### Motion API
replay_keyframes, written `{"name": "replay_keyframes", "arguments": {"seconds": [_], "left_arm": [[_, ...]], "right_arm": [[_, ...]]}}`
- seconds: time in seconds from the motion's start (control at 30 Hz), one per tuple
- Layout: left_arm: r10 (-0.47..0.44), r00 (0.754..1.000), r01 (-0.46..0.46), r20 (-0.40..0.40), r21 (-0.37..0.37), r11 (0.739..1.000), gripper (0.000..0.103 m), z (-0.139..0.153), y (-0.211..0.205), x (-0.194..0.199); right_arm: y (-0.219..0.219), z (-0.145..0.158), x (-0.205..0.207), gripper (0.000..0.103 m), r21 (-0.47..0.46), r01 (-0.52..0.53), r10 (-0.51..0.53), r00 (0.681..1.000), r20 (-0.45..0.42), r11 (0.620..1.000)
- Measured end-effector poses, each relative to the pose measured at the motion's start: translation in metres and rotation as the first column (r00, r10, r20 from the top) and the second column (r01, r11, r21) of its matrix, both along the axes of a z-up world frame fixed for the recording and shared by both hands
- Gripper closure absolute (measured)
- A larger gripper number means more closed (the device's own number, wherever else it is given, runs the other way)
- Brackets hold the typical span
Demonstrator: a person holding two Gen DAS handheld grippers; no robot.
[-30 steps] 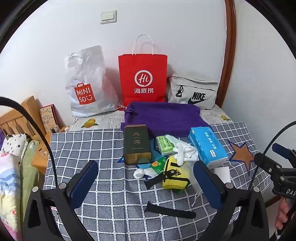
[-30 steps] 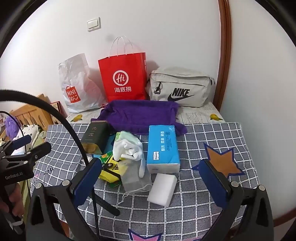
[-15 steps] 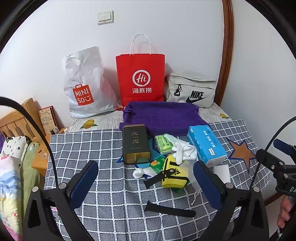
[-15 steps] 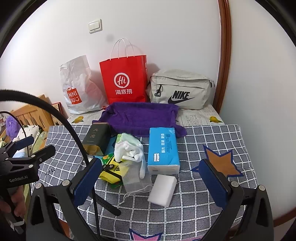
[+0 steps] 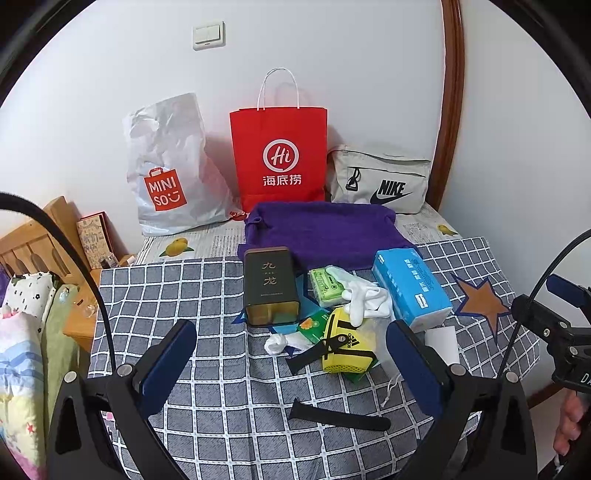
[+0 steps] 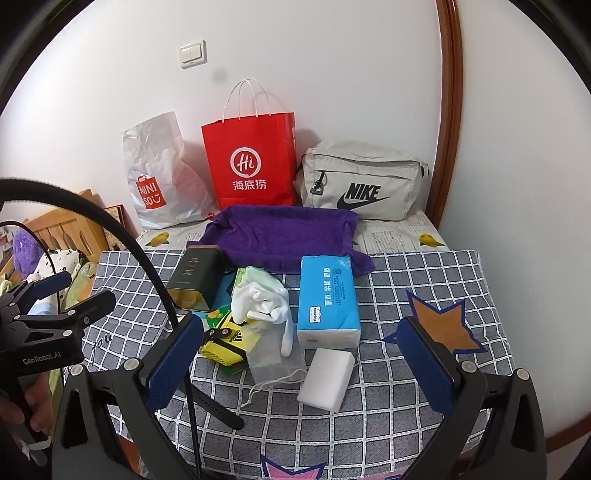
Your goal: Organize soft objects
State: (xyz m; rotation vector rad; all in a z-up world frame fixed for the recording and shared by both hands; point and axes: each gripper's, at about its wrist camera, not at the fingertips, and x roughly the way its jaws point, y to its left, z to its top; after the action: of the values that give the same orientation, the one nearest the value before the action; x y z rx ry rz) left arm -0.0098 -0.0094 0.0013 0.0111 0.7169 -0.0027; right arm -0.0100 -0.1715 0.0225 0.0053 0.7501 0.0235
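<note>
Both grippers, left and right, spread wide and empty, short of white gloves lying nearer right, lengthwise away.

Home bedroom. Wooden headboard and floral bedding at left, light switch on white wall. Small table under checked cloth, newspaper beneath. Shopping bags, Nike pouch against wall; tissue pack, tea tin, socks, purple towel scattered on top.
</note>
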Motion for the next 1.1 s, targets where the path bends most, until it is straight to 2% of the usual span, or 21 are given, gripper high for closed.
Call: {"name": "replay_keyframes", "arguments": {"seconds": [1.1], "left_arm": [[-0.005, 1.0, 0.005, 0.0, 0.005, 1.0, 0.0, 0.0011, -0.0019, -0.0013]], "right_arm": [[0.0026, 0.0039, -0.0049, 0.0, -0.001, -0.008, 0.008, 1.0, 0.015, 1.0]]}}
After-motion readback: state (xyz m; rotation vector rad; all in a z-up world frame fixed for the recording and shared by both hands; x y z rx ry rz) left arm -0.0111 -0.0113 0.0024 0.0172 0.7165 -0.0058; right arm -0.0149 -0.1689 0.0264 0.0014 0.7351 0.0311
